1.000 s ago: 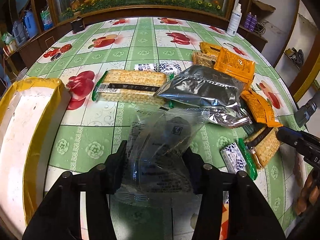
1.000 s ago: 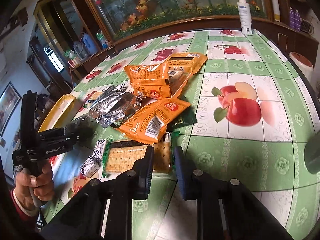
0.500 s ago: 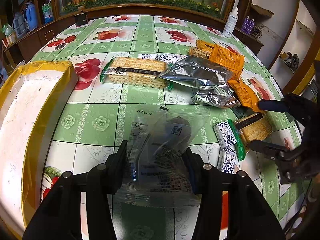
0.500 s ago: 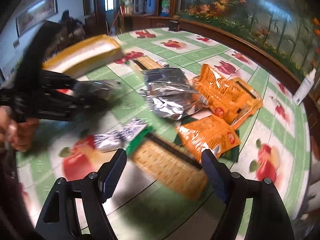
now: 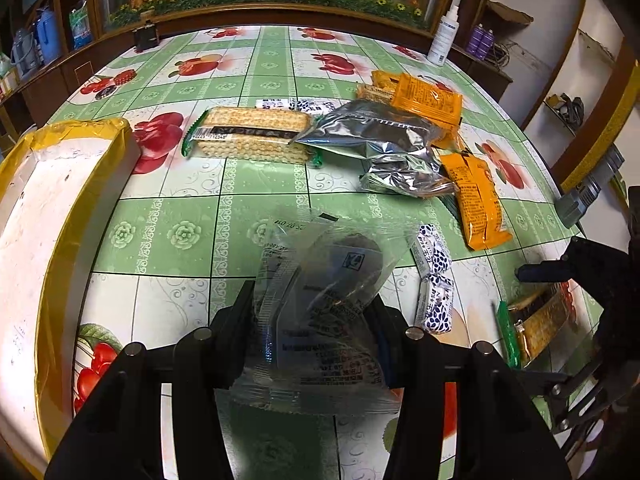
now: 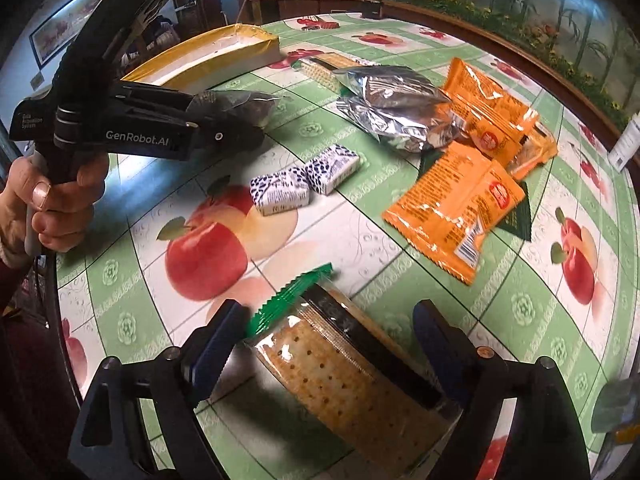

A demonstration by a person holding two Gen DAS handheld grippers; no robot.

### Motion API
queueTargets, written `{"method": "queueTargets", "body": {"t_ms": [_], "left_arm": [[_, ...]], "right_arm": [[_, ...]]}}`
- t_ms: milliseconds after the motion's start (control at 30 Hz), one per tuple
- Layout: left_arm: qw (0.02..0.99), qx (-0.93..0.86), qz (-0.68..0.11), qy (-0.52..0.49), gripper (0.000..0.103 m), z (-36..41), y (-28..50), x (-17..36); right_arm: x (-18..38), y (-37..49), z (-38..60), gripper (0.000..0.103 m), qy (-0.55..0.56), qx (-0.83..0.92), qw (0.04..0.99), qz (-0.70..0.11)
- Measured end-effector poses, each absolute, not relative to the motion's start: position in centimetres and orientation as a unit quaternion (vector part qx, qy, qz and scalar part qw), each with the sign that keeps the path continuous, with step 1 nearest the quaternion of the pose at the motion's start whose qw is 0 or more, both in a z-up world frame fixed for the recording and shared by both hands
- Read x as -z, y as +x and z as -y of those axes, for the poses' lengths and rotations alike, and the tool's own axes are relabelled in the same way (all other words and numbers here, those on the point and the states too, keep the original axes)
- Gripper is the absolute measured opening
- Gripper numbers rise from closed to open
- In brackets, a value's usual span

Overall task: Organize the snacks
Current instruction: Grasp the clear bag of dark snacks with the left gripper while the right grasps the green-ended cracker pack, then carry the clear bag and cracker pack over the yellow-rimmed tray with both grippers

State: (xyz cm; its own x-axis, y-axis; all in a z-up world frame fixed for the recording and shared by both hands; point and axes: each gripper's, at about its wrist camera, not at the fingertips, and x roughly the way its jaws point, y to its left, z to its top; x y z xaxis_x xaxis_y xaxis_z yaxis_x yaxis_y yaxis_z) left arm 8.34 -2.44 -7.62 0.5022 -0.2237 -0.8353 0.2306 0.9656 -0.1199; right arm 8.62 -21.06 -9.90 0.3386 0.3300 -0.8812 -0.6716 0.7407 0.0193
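A clear plastic snack packet [image 5: 320, 304] is clamped between the pads of the left gripper [image 5: 314, 312], lifted just above the fruit-print tablecloth [image 5: 176, 236]. The jaws of the right gripper [image 6: 324, 344] are opening wide; a cracker pack [image 6: 344, 372] with a green crimped end lies between them on the table, and no firm press on it by either pad can be made out. Beyond it, two small blue-and-white wrapped sweets [image 6: 304, 180] lie touching each other, and further out are orange snack packets [image 6: 452, 204], crumpled silver foil bags [image 6: 396, 108] and a second cracker pack [image 5: 252, 134]. The yellow-rimmed tray [image 5: 52, 216] at the left looks bare in the part that is visible. The task is therefore judged to be barely begun: nothing is seen sorted into the tray, one packet is in hand, and nearly all snacks remain scattered.
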Motion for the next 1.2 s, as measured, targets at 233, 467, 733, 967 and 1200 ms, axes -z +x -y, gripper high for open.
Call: {"method": "queueTargets", "body": {"t_ms": [233,467,733,967,1200], "left_arm": [[0.853,0.153,-0.499,0.01,0.053,3.2,9.3,7.6],[0.847,0.168,-0.501,0.057,0.063,5.3,9.2,7.7],[0.851,0.166,-0.49,0.091,0.063,6.4,8.1,7.9],[0.849,0.17,-0.493,0.084,0.063,6.0,8.0,7.8],[0.86,0.156,-0.477,0.089,0.051,6.2,7.7,7.8]], "right_arm": [[9.9,7.1,22.6,0.092,-0.193,-0.308,0.79,-0.494],[9.9,6.1,23.6,0.094,-0.21,-0.32,0.771,-0.509],[9.3,4.9,26.0,0.097,-0.2,-0.333,0.754,-0.53],[9.5,3.6,27.3,0.097,-0.241,-0.347,0.735,-0.53],[8.9,3.7,29.9,0.075,-0.202,-0.303,0.768,-0.526]]}}
